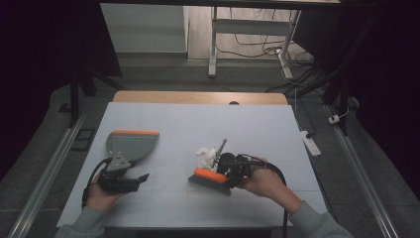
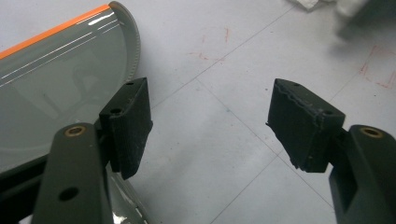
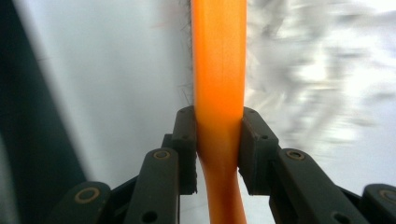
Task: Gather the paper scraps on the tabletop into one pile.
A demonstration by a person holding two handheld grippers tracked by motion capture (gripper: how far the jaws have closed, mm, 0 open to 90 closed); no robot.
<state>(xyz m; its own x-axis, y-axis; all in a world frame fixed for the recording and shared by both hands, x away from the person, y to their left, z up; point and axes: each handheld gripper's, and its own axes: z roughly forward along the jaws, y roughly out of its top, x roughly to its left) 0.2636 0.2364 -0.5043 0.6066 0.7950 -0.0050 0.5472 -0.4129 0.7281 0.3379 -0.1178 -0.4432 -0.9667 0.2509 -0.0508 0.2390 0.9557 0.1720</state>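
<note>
Clearly the hand brush point(image 1: 210, 178) is a light, stiff thing: an orange plastic back with dark bristles that will flex and splay when pressed down. Its slim orange handle point(image 3: 219, 93) is the place to hold, and the right gripper point(image 1: 233, 171) already has it, jaws clamped tight on either side of the plastic, which looks smooth enough to twist if pushed hard. Just beyond that gripper lie white paper scraps point(image 1: 205, 153), light and likely to scatter. The right hand point(image 1: 265, 181) is angled in low, with the brush head toward the left gripper point(image 1: 141, 177). That one rests with jaws spread and empty, a grey dustpan point(image 2: 60, 88) with an orange lip touching its left jaw.
</note>
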